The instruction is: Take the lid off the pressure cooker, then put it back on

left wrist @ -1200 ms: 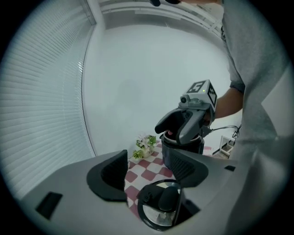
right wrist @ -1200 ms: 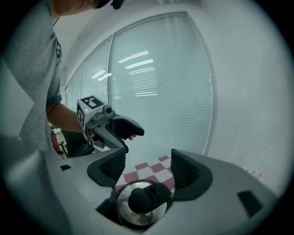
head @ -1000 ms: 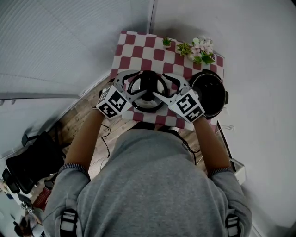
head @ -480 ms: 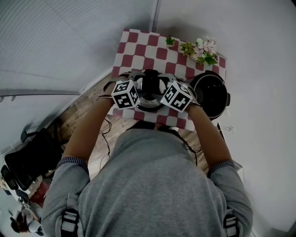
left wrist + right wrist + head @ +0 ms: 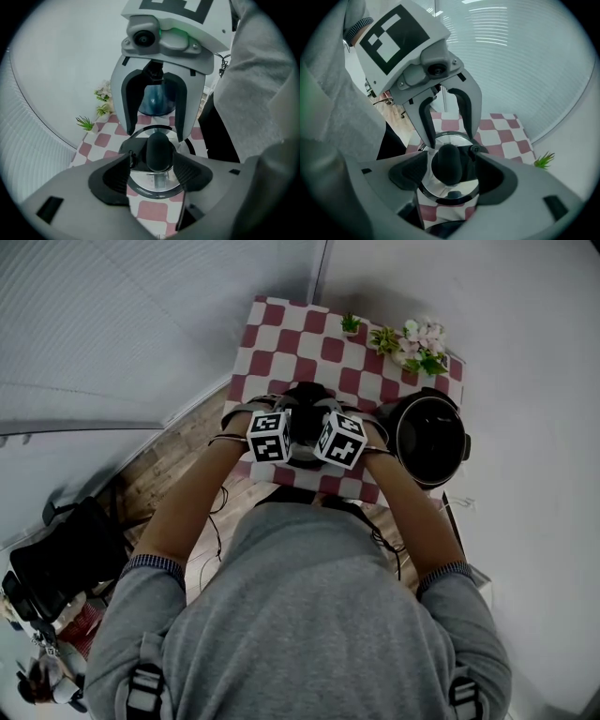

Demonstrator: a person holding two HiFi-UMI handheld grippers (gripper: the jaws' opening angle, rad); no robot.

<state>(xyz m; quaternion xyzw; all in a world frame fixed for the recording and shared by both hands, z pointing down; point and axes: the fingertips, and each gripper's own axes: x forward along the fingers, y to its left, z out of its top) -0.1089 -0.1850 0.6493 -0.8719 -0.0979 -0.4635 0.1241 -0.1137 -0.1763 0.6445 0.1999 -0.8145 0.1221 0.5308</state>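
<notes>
- A small table (image 5: 281, 343) under a red-and-white checked cloth stands against the wall.
- The pressure cooker pot (image 5: 431, 442) sits open at its right end.
- The steel lid (image 5: 150, 183) with its black knob lies flat on the cloth beside the pot.
- A tiny potted plant (image 5: 351, 324) and a bunch of flowers (image 5: 417, 341) stand along the far edge.

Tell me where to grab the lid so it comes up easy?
Grab the black handle in the middle of the lid, coming straight down from above. The lid lies flat on the table, wide and smooth, but the handle sticks up, narrow enough for jaws.
</notes>
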